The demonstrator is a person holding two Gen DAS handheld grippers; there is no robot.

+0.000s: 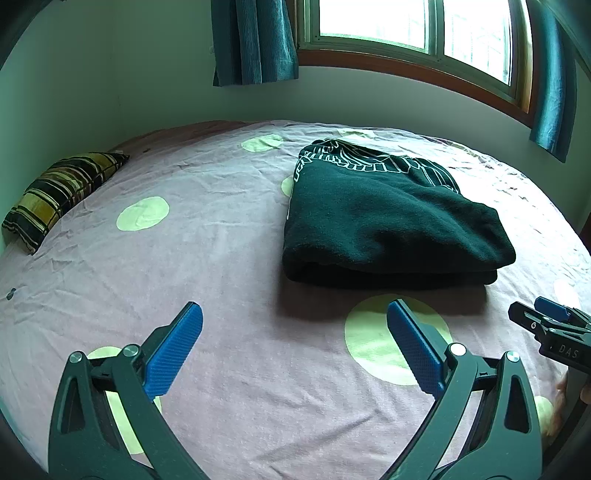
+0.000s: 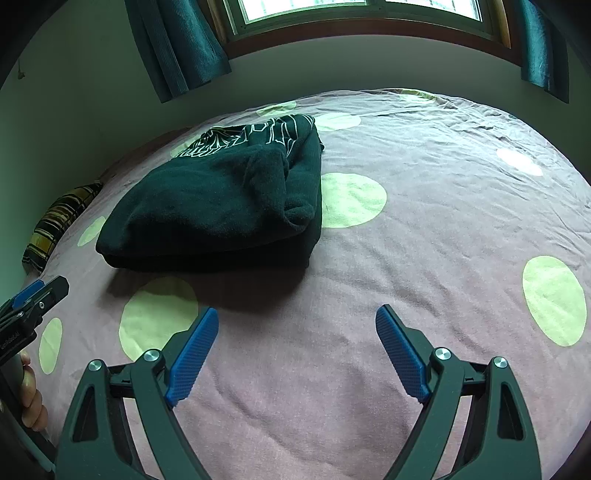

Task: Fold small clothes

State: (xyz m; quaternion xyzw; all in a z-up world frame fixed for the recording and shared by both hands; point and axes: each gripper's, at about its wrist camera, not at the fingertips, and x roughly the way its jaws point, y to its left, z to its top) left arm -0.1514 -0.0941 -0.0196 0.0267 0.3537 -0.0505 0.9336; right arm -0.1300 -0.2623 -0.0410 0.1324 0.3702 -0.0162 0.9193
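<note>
- Tongs first: your left gripper (image 1: 294,315) has its jaws spread wide with nothing between the blue pads (image 1: 173,350), only bedsheet (image 1: 229,236) beneath.
- Your right gripper (image 2: 296,321) is likewise released, wide apart and holding nothing, poised over bare sheet.
- Each tool shows at the edge of the other's view, so the two sit side by side, apart from one another; fingers of your left hand (image 2: 31,398) show at the right wrist view's lower left corner.
- Between both grippers and the garment lies an open strip of pinkish sheet with pale green spots, wrinkled but free of objects.
- Ahead lies the dark green sweatshirt (image 1: 388,221), already folded into a thick stack, its near folded edge facing you and casting a shadow on the sheet; a white printed design shows on its far part.
- To the garment's right, in the right wrist view, you have a wide stretch of bare sheet reaching to the bed's far edge.
- Left and farther off, a striped pillow (image 1: 59,192) lies against the wall, well apart from the garment.
- Beyond the bed's far edge stand the wall, the window (image 1: 417,26) and teal curtains (image 1: 255,40).
</note>
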